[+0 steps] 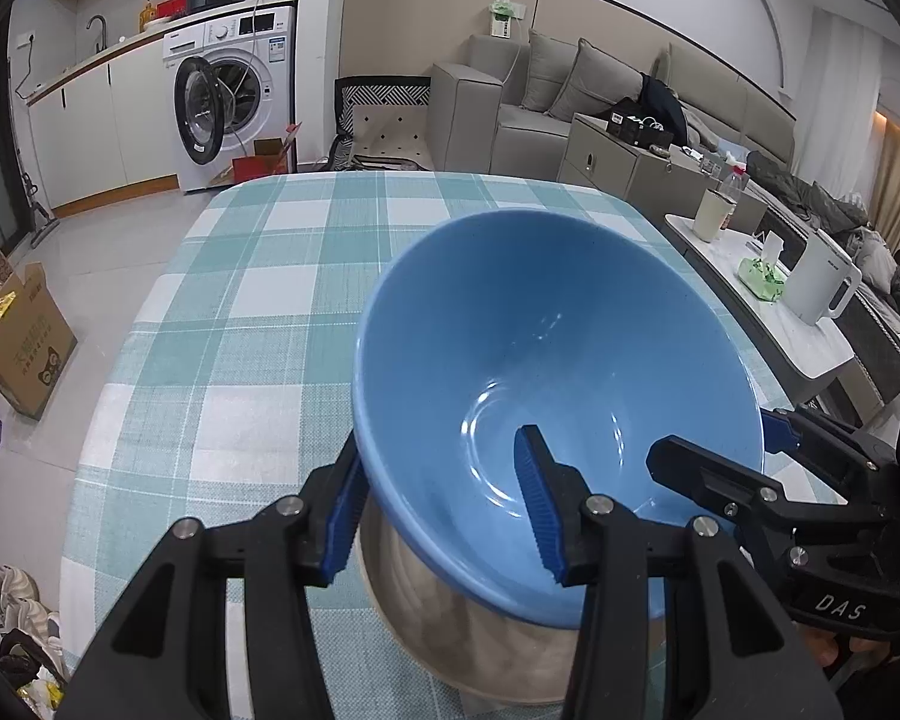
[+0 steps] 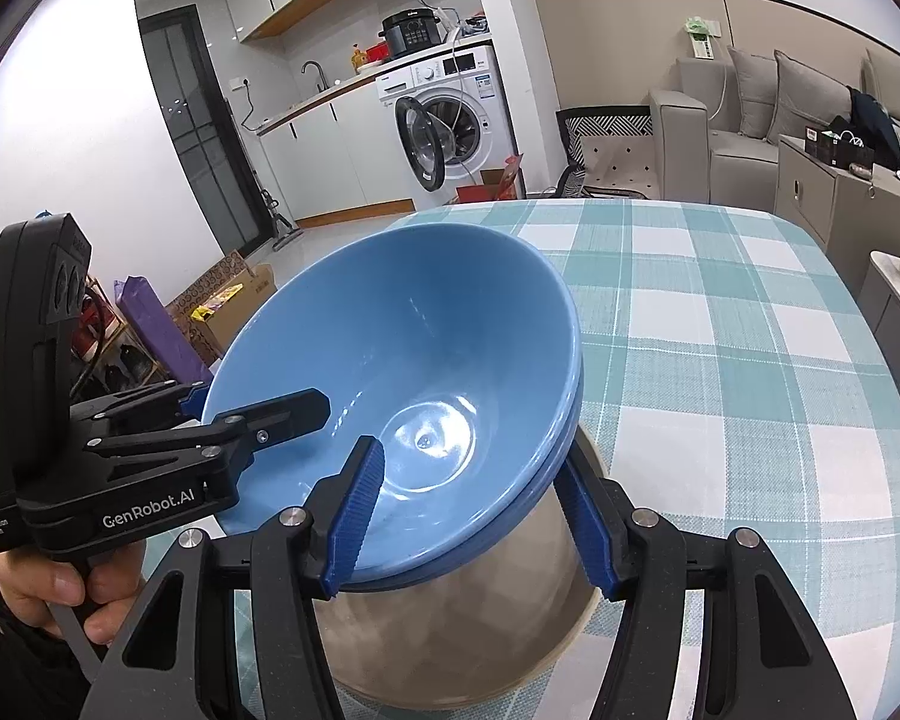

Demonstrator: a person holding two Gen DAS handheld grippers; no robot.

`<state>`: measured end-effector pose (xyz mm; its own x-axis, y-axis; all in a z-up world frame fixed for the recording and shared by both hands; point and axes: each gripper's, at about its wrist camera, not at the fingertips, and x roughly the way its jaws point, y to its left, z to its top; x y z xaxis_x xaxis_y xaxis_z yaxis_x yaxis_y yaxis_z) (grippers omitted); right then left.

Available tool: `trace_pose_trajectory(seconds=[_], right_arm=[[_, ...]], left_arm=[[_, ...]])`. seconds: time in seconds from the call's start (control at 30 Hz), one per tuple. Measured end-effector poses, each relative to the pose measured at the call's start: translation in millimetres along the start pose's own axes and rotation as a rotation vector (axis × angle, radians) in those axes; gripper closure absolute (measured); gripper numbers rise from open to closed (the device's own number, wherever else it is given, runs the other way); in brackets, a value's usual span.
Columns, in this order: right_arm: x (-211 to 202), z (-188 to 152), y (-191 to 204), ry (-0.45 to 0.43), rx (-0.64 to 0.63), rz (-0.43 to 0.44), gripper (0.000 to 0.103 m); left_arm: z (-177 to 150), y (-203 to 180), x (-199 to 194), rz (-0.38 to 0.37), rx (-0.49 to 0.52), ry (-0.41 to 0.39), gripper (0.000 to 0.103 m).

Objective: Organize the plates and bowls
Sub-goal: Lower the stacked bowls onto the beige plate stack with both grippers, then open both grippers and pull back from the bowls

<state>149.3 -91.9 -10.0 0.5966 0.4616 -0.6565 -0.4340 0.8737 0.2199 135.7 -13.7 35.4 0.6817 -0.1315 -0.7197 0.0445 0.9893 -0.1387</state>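
A large blue bowl (image 1: 546, 360) is held tilted just above a beige plate (image 1: 480, 642) on the checked tablecloth. It also shows in the right wrist view (image 2: 402, 354), where a second blue rim sits nested right under it, above the same plate (image 2: 450, 630). My left gripper (image 1: 444, 498) straddles the bowl's near-left rim, one finger inside and one outside. My right gripper (image 2: 480, 516) straddles the near-right rim the same way. Each gripper shows in the other's view, the right gripper (image 1: 714, 450) and the left gripper (image 2: 252, 402), at the bowl's sides.
The table (image 1: 282, 276) with the teal checked cloth stretches ahead. A side table (image 1: 768, 312) with a white kettle, cup and tissue pack stands right. Cardboard boxes (image 1: 24, 336) lie on the floor left. A washing machine and sofa are beyond.
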Motion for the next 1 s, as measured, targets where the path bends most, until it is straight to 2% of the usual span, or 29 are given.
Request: trace_pose_trajectory(seconds=[0.53,0.83,0.9,0.93,1.0], right_arm=[[-1.8,-1.7,3.8,0.009,-0.012,-0.013,0.043],[-0.5,-2.0,1.4,0.010,-0.011,-0.001,0.040],[-0.8,-2.5,1.0,0.009,-0.014,0.009,0.032],[-2.2,-2.4,1.1,0.001,-0.017,0.011,0.029],[-5.0,-1.4,0.9,-0.007,-0.025,0.016,0.019]], left_arm=[[-4.4,-0.9,-0.7,-0.004,0.007,0.002,0.056],[-3.1,-4.7,-2.7,-0.019,0.013,0.005,0.047],[-2.2,-5.7,-4.4,-0.021,0.018,0.002,0.042],[-1.4,-5.7,-6.4,-0.017,0.021,-0.005,0.036],[0.4,-3.4,-11.3,-0.010,0.016,-0.020,0.033]])
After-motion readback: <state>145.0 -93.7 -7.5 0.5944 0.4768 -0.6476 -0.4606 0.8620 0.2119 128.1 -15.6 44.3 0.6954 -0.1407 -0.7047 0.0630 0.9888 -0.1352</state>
